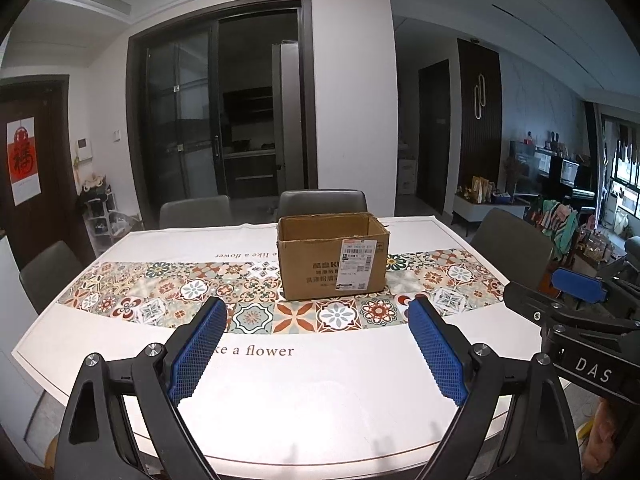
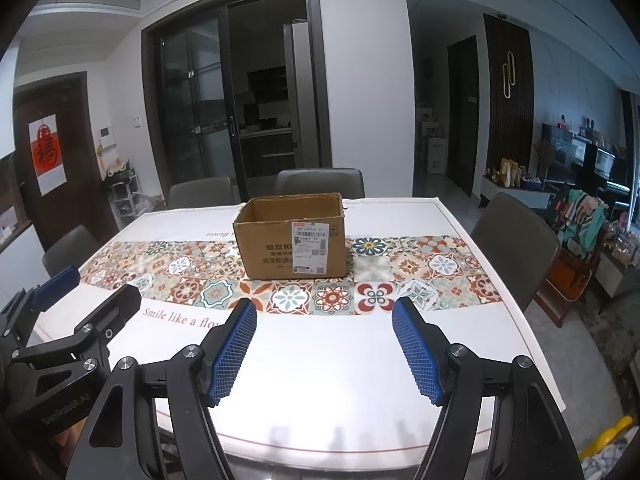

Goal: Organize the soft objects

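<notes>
Scene: I am looking across a dining table laid with a white cloth and a band of flower-patterned tiles, with grey chairs on its far side and both ends.

Box: an open cardboard box stands upright on the tile band, near the middle of the table, a shipping label on the wall facing me. From here I cannot see inside it.

Soft objects: none shows on the cloth in either view; I cannot tell whether they lie in the box or out of frame.

Left claw: my left claw hangs over the near white strip, jaws spread wide, nothing between the blue pads.

Right claw: my right claw hovers just beside it, jaws apart but a little narrower, also empty. Both stand well short of the box.

Handling, box: I judge it light and fairly stiff, with thin walls that would buckle under a hard squeeze. Its top rim is ragged. I would pinch one upright wall near a corner, where the board is strongest, or steady it from both ends.

Handling, soft things: I expect them light, limp and forgiving. I would take a bunched fold, not an edge, so nothing slips out.

Risk: an empty box may slide on the smooth cloth if nudged.
</notes>
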{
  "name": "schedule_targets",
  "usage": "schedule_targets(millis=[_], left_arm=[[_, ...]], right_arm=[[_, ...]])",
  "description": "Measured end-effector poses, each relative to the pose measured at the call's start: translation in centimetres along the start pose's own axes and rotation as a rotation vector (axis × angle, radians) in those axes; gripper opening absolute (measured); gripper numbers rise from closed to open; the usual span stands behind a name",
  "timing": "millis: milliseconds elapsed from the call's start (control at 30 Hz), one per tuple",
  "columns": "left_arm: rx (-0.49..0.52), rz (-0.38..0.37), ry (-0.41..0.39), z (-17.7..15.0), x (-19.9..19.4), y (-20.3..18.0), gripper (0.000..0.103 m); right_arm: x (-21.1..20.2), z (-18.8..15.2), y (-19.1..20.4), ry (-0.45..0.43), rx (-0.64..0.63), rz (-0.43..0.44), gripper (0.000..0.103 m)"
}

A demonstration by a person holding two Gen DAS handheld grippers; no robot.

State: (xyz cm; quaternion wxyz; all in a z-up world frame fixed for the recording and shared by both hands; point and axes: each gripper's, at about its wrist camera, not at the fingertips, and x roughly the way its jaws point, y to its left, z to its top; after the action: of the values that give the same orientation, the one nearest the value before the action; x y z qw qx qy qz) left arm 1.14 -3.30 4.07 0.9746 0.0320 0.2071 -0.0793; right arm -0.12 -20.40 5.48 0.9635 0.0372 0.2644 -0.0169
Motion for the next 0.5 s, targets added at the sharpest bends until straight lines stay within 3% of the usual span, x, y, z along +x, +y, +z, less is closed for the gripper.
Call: schedule_targets(millis=[500], left_arm=[[-0.002, 0.026, -0.007, -0.23, -0.68, 0.31, 0.095]], right_arm=[[-0.44, -0.17, 0.38, -0.005, -0.016, 0.008, 0.072]])
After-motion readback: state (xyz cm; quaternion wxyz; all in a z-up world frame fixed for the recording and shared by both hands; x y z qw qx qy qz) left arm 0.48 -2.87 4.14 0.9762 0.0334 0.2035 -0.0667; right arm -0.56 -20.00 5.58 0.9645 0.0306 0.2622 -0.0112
